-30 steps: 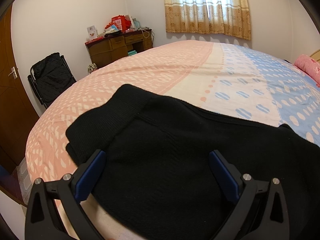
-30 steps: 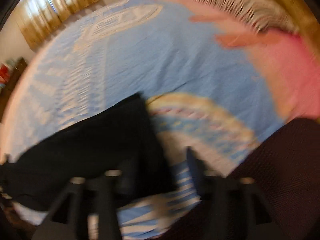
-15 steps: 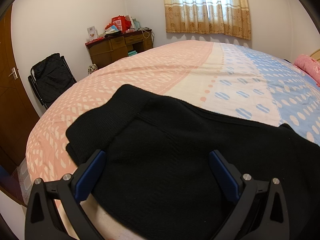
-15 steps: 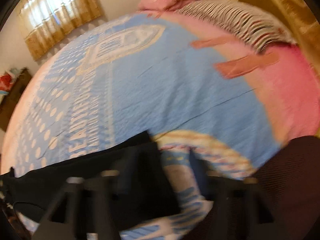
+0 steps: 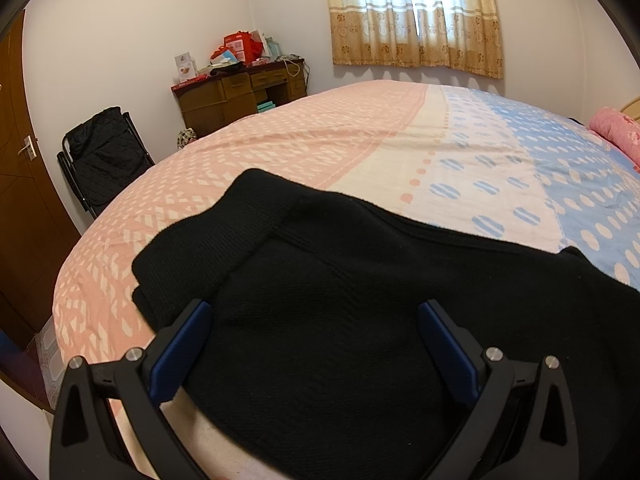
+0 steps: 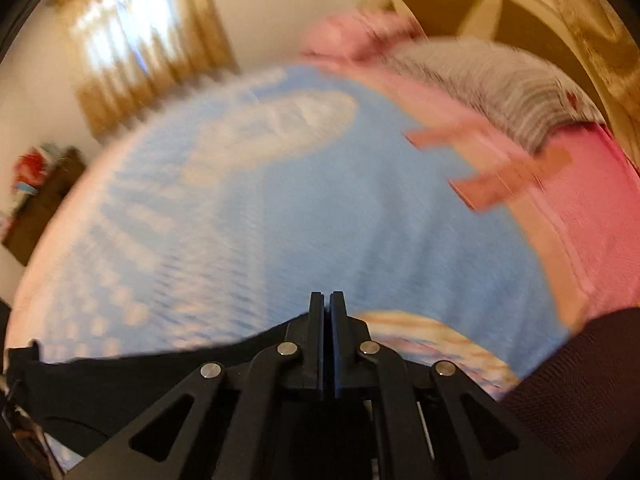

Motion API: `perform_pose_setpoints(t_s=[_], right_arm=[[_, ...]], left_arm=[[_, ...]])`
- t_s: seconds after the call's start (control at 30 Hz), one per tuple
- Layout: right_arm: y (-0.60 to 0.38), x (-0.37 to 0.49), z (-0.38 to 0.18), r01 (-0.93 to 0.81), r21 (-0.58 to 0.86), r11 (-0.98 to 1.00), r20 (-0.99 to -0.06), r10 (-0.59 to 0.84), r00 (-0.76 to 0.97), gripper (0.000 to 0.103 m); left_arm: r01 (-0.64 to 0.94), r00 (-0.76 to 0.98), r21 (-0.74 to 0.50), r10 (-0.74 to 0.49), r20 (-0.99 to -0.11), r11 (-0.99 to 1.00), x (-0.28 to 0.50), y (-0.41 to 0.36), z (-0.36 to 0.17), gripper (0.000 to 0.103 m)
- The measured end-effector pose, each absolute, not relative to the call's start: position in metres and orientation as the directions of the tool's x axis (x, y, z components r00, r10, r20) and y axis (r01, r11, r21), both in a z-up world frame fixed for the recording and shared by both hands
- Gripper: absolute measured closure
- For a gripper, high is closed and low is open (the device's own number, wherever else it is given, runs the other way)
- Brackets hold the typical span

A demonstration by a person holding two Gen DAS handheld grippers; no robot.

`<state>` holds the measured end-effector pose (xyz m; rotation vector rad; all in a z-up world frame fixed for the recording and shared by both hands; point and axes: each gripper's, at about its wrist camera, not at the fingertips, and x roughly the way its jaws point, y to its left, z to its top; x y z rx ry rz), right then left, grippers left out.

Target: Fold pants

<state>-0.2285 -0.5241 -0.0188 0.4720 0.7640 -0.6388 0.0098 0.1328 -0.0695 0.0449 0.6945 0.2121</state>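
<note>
Left tool (image 5: pixel 314 340) hangs with its blue pads wide apart over the black pants (image 5: pixel 360 300), which lie spread on the near edge of the bed (image 5: pixel 360 140). Right tool (image 6: pixel 326 320) has just closed; whether pants cloth (image 6: pixel 120 376) is pinched between its pads is unclear. Farther off stand a desk (image 5: pixel 240 96) and curtains (image 5: pixel 416 16).

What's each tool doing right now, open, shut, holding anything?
Left tool: open, over the black pants.
Right tool: shut; a grip on the pants cannot be told.
</note>
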Motion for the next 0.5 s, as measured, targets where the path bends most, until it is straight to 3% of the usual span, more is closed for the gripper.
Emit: perform_pose_setpoints(t_s=[0.1, 0.2, 0.33, 0.5], right_arm=[[-0.533, -0.258, -0.013, 0.750, 0.197, 0.631, -0.741, -0.405, 0.536, 0.099], [-0.517, -0.264, -0.009, 0.720, 0.192, 0.666, -0.731, -0.392, 0.558, 0.099], [-0.462, -0.231, -0.002, 0.516, 0.295, 0.804, -0.683, -0.201, 0.703, 0.099], [-0.375, -0.149, -0.001, 0.192, 0.330, 0.924, -0.682, 0.093, 0.725, 0.099]], left_arm=[[-0.181, 0.747, 0.113, 0.211, -0.630, 0.977, 0.010, 0.132, -0.070, 0.000], [-0.184, 0.747, 0.119, 0.217, -0.628, 0.976, 0.009, 0.132, -0.070, 0.000], [-0.187, 0.746, 0.124, 0.223, -0.627, 0.974, 0.010, 0.131, -0.069, 0.000], [-0.189, 0.744, 0.110, 0.215, -0.633, 0.976, 0.008, 0.132, -0.067, 0.000]])
